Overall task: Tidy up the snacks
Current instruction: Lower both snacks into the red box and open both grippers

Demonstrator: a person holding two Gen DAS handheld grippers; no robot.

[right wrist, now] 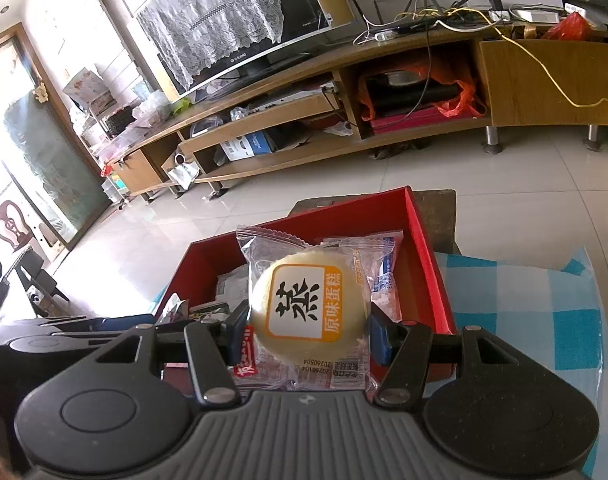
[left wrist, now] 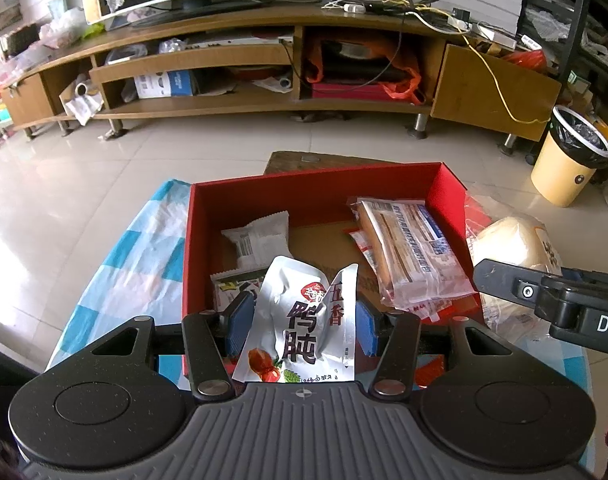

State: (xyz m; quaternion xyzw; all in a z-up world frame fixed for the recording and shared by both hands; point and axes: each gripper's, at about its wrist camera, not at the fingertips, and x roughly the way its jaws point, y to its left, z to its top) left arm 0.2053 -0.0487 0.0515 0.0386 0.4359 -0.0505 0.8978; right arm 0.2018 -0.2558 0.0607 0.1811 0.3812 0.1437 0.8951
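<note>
A red box [left wrist: 448, 188] stands on a blue-checked cloth [left wrist: 124, 264] and holds several snack packs, among them a wafer pack [left wrist: 408, 248] and a white sachet [left wrist: 256, 240]. My left gripper [left wrist: 302, 322] is shut on a silver duck-gizzard pouch [left wrist: 300, 320], held over the box's near edge. My right gripper [right wrist: 308, 330] is shut on a wrapped steamed cake [right wrist: 308, 308], held above the box's [right wrist: 428, 264] near right side. The cake [left wrist: 512, 244] and the right gripper's finger also show at the right of the left wrist view.
A long wooden TV stand [left wrist: 264, 60] with a TV and clutter lines the far wall. A yellow bin [left wrist: 568, 160] stands on the tiled floor at right. A dark stool [left wrist: 288, 160] edge shows behind the box.
</note>
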